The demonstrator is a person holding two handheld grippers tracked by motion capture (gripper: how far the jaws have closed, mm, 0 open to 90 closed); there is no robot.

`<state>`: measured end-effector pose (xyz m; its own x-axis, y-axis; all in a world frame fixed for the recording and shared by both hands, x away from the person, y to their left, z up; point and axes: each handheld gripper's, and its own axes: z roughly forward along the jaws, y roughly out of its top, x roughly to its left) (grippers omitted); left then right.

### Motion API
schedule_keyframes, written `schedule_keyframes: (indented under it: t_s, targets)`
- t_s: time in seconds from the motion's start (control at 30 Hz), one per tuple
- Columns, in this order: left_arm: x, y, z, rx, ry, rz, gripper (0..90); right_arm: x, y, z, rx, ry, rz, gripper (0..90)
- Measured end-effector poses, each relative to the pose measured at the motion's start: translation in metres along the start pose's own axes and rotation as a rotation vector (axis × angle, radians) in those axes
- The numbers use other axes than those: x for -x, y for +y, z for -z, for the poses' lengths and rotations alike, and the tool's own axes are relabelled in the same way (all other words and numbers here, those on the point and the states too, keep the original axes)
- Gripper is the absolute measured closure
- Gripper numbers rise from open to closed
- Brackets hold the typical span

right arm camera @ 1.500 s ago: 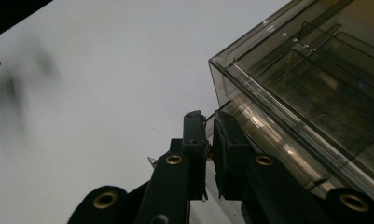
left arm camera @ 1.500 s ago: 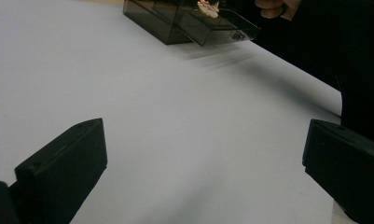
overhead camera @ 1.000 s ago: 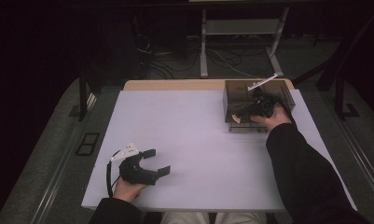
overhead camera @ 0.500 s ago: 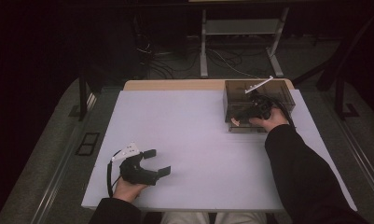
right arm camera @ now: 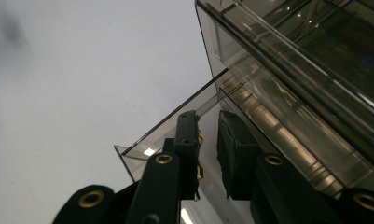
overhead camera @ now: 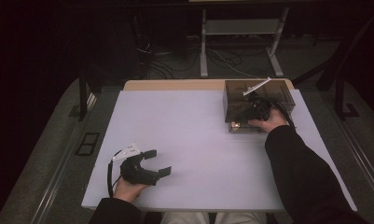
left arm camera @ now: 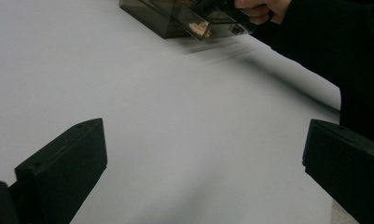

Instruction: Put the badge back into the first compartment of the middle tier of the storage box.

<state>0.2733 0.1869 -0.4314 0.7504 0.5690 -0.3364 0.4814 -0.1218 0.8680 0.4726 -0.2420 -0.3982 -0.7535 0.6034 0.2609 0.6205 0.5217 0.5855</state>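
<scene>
High view: fixed overhead on the person's side, facing forward and down, taking in the whole bench (overhead camera: pixel 198 140) from afar. Left gripper view: low over the bench, looking across it between its own jaws to the distant smoked plastic box (left arm camera: pixel 184 18). Right gripper view: very close to that box (right arm camera: pixel 292 84). Shared by all three: box and bench surface.

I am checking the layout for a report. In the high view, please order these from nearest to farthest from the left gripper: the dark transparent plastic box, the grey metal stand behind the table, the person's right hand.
1. The person's right hand, far right of the left gripper.
2. The dark transparent plastic box, just beyond that hand, at the table's far right corner.
3. The grey metal stand, on the floor behind the table.
</scene>
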Motion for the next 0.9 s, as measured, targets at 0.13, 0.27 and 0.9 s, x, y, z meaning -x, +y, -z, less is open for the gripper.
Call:
schedule_keyframes:
  t_s: [0.13,0.27,0.9]
  targets:
    - [0.0,0.0,0.0,-0.001,-0.001,0.0,0.0,-0.002,0.0,0.002,0.008,-0.012,0.009,71.8]
    - [0.001,0.0,-0.001,0.0,-0.003,0.001,0.0,-0.004,0.0,0.005,0.005,-0.025,0.019,63.1]
    - [0.002,-0.001,-0.001,-0.003,-0.005,0.0,0.0,-0.014,-0.006,0.024,0.011,-0.059,-0.011,30.6]
